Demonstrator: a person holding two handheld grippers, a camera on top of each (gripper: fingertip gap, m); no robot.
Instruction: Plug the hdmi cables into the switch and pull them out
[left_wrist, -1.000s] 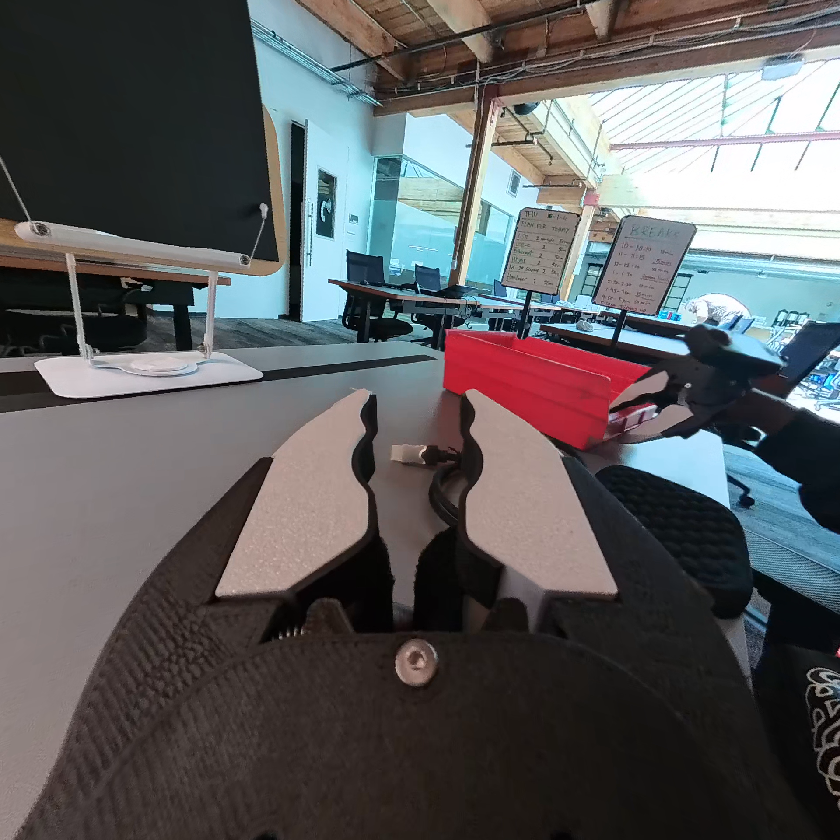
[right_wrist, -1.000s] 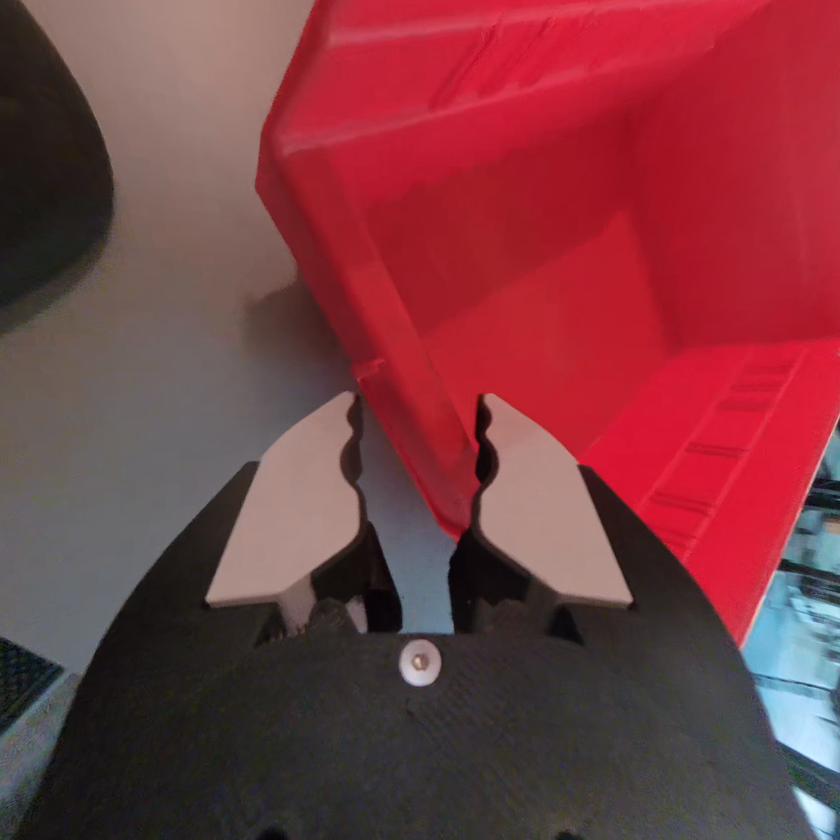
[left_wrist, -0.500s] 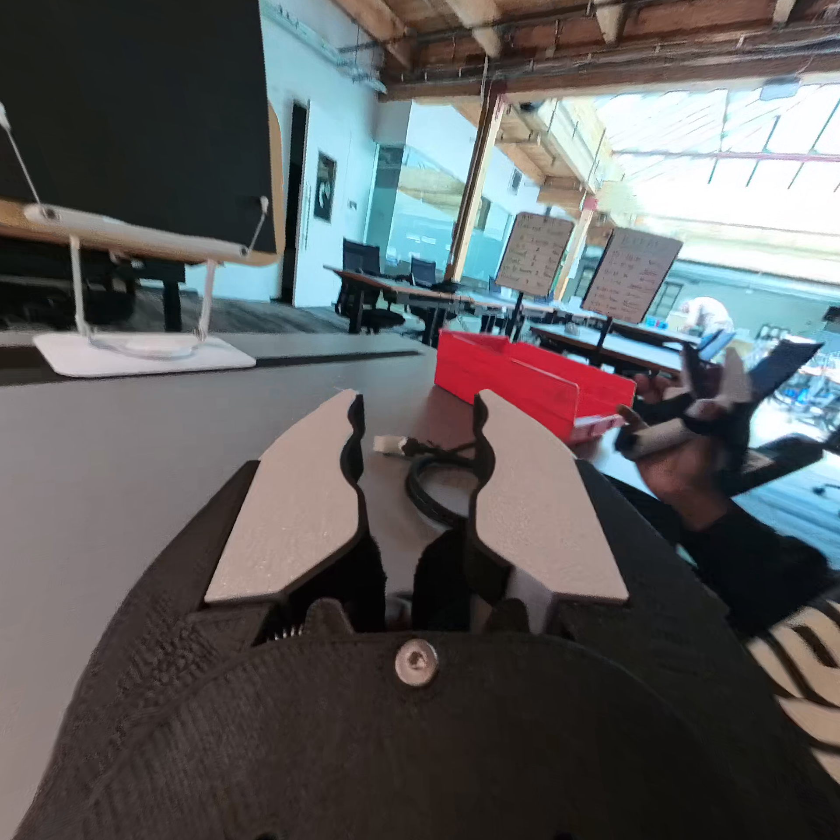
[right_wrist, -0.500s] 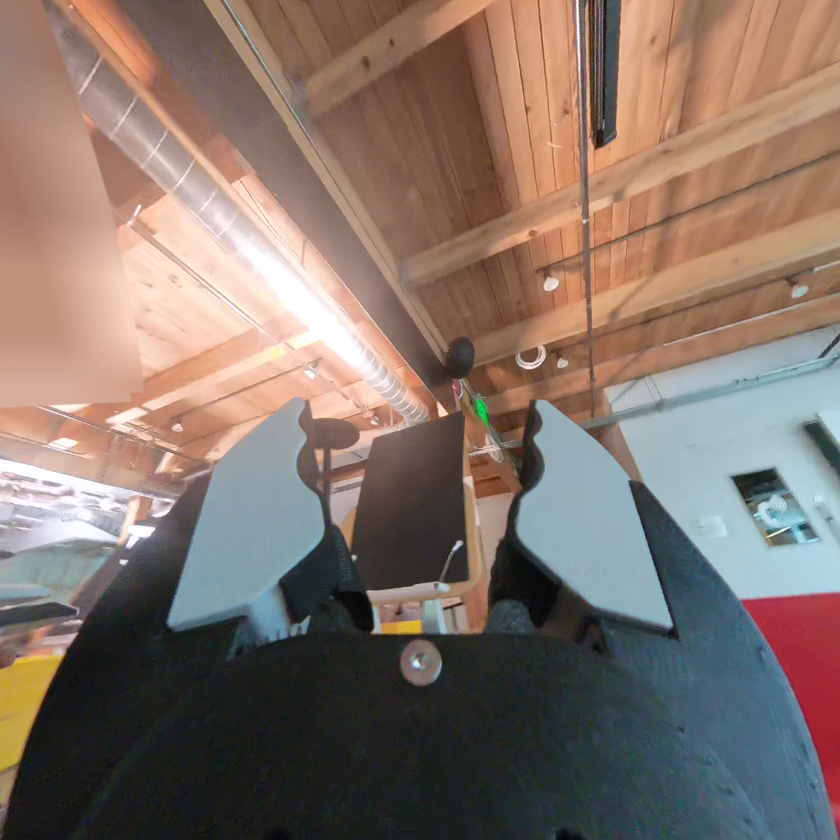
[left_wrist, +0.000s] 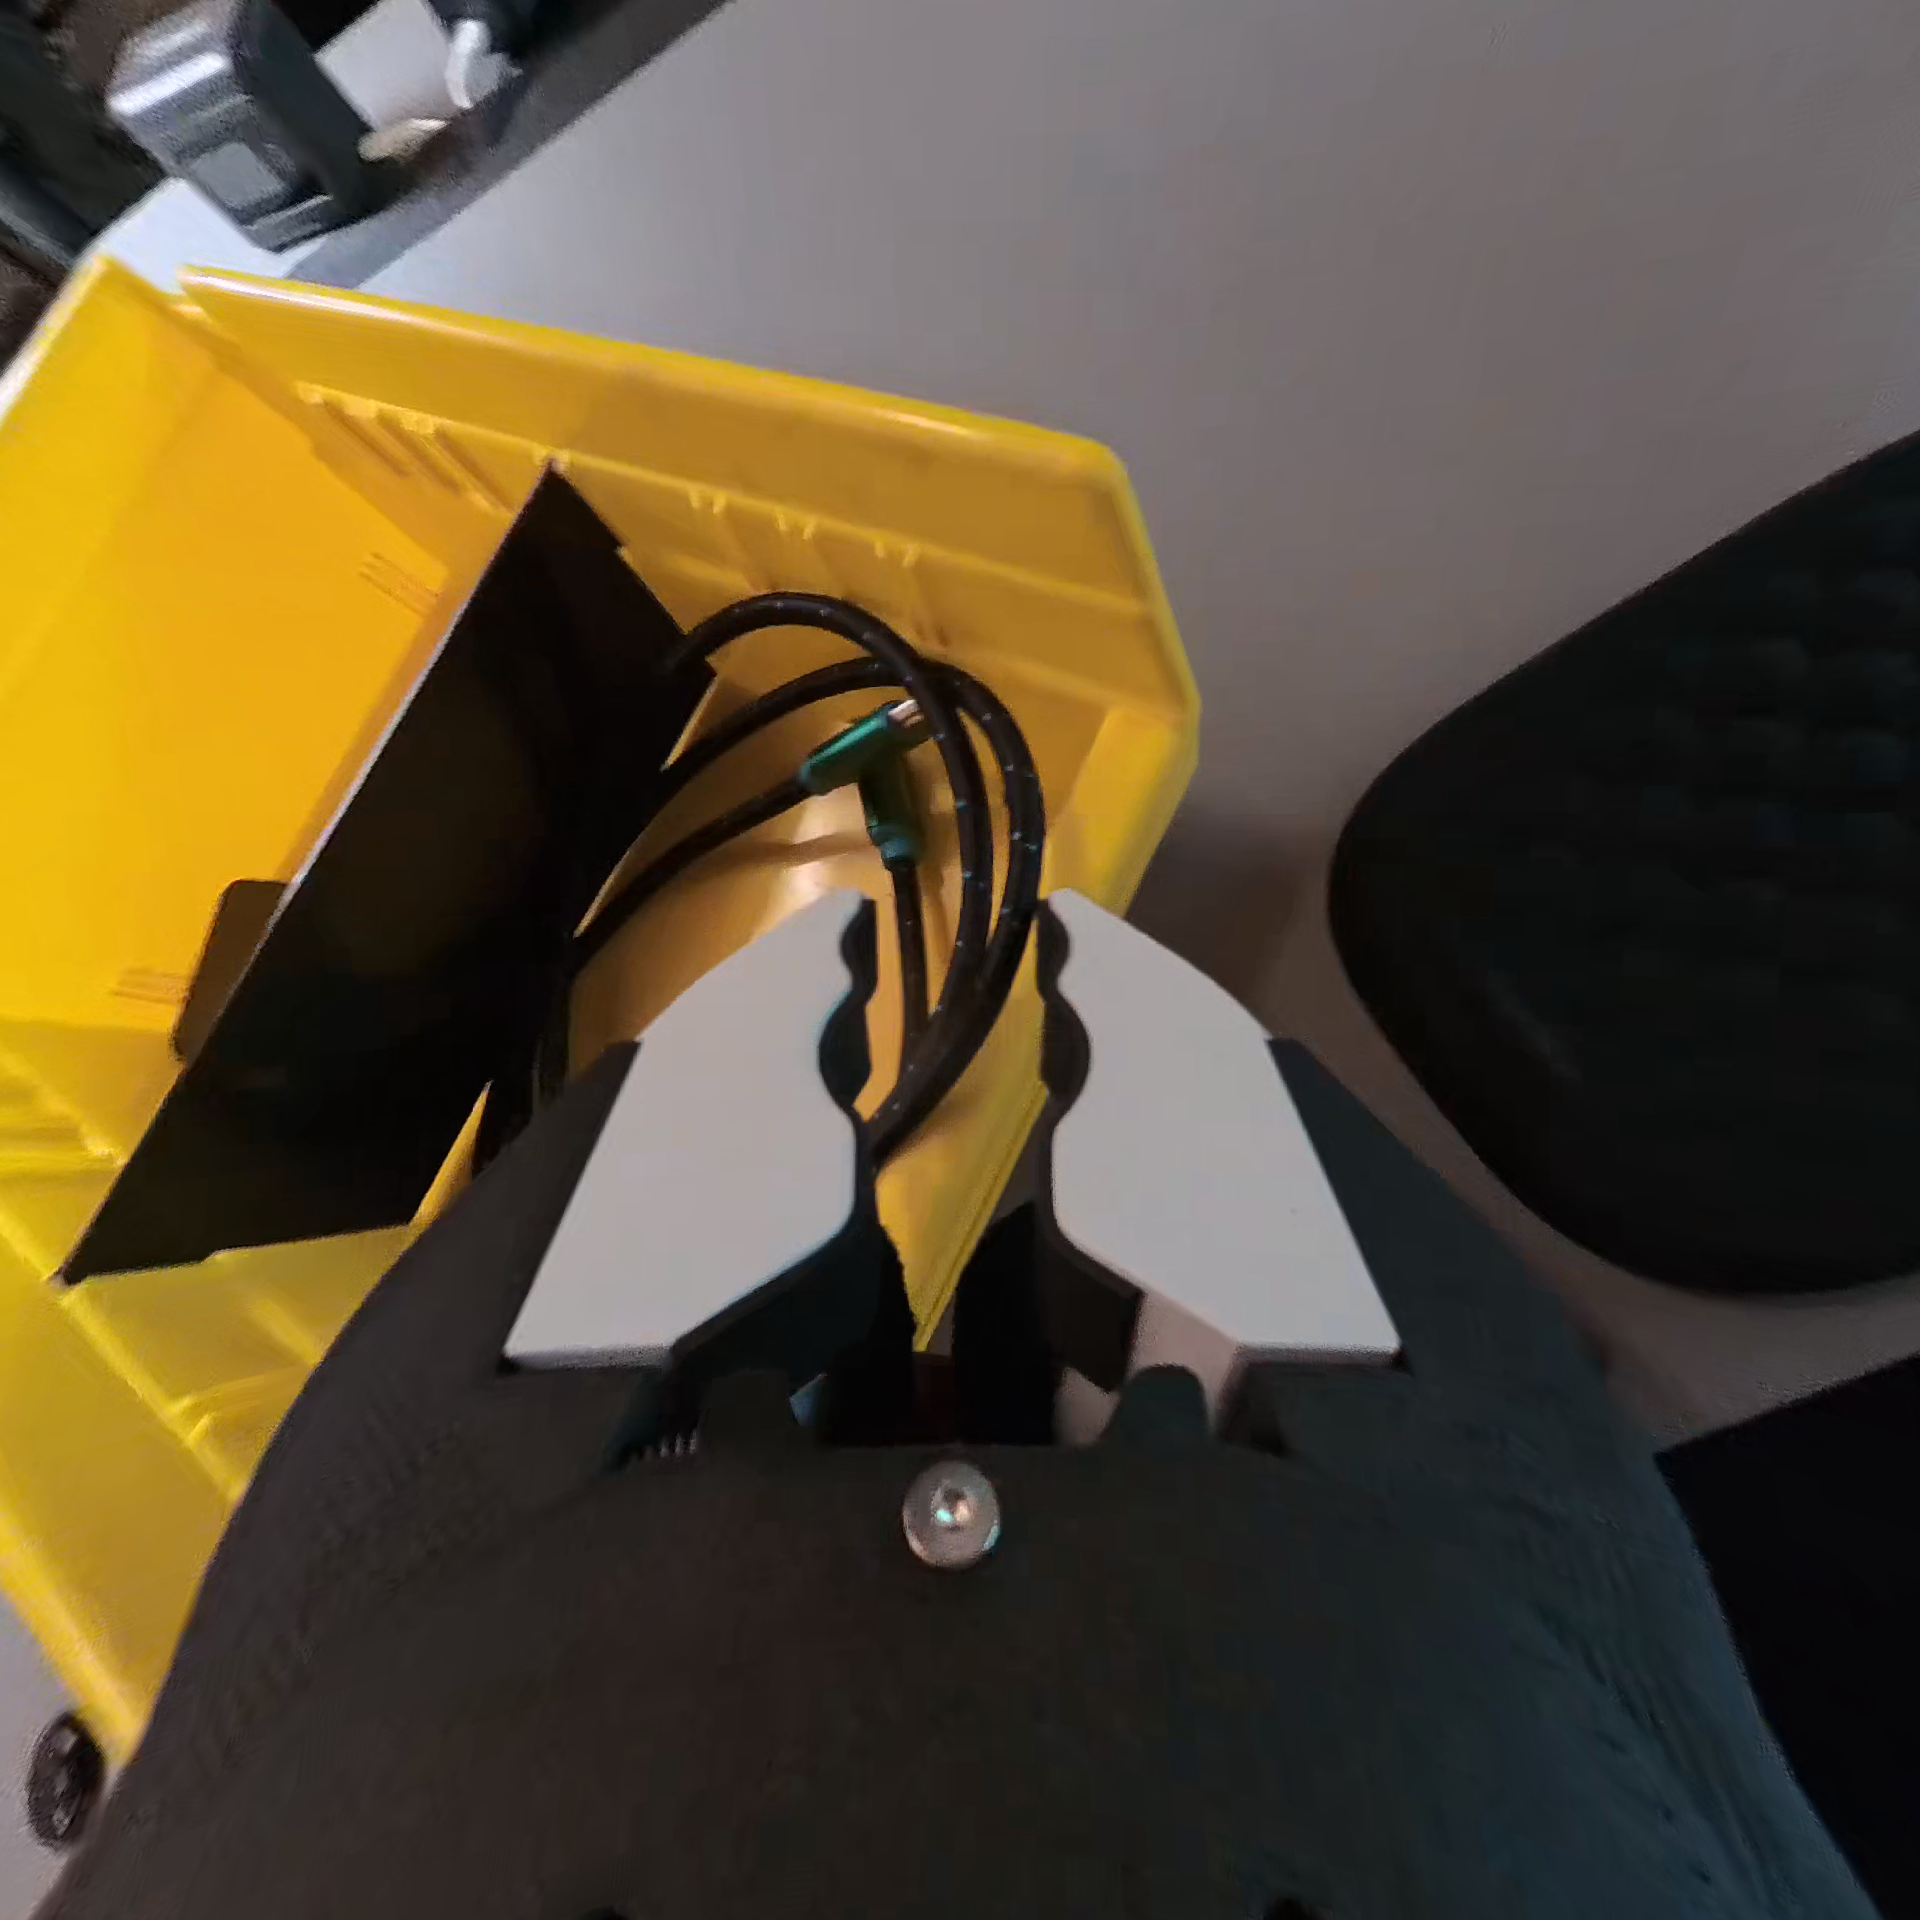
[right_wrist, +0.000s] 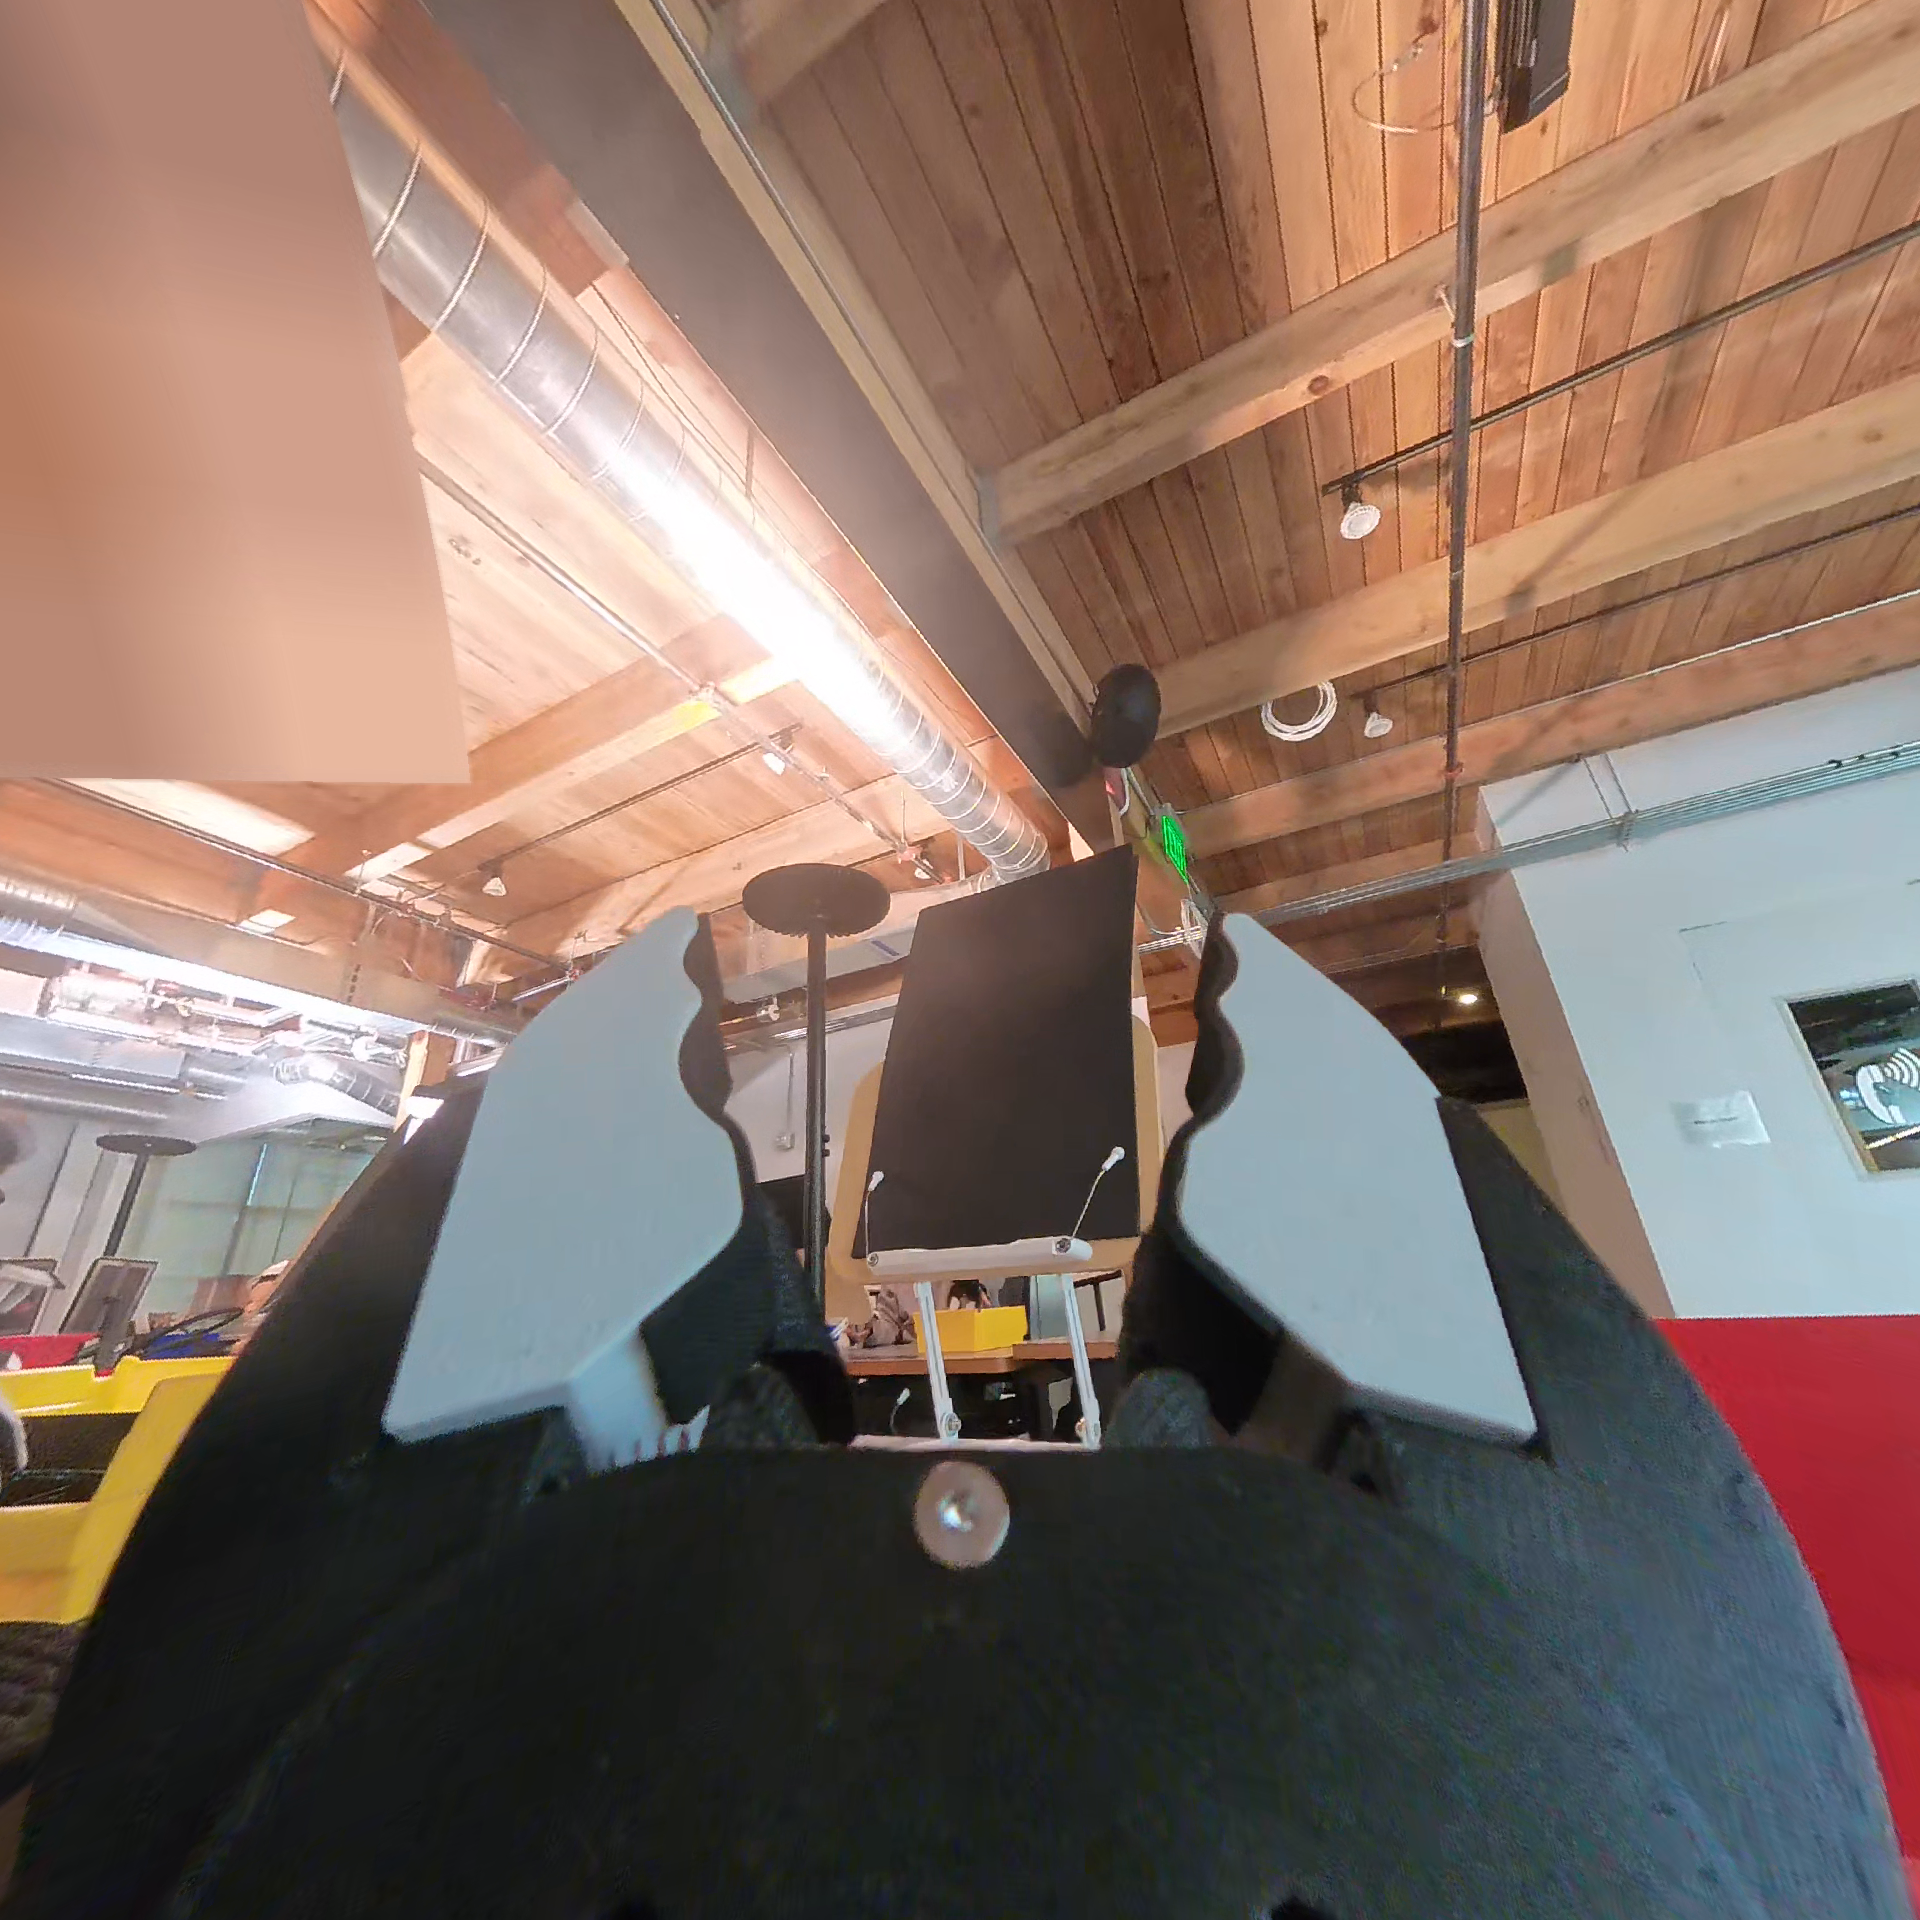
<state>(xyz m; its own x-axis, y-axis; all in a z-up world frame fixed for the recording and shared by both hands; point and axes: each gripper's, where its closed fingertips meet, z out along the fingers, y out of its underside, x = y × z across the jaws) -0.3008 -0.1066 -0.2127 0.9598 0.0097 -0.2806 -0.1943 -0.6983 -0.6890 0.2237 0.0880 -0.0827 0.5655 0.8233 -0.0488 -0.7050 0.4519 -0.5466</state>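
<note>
In the left wrist view I look down into a yellow bin (left_wrist: 727, 416). Black braided cables (left_wrist: 1013, 790) loop inside it, and one has a green angled plug (left_wrist: 873, 758). A black flat panel (left_wrist: 416, 935) leans inside the bin to the left of the cables. My left gripper (left_wrist: 945, 914) is over the bin's near corner with a narrow gap between its jaws. The bin's wall and a cable loop run through that gap. My right gripper (right_wrist: 956, 935) is wide open and empty and points up at the wooden ceiling. I cannot make out a switch.
A black mesh pad (left_wrist: 1662, 883) lies on the grey table (left_wrist: 1247, 260) right of the yellow bin. In the right wrist view a red bin (right_wrist: 1787, 1455) is at the right, the yellow bin (right_wrist: 62, 1455) at the left, and a black board on a white stand (right_wrist: 1008, 1060) ahead.
My left gripper swung from a level view along the table to looking down into the yellow bin. My right gripper let go of the red bin's wall, tipped up to the ceiling and opened wider.
</note>
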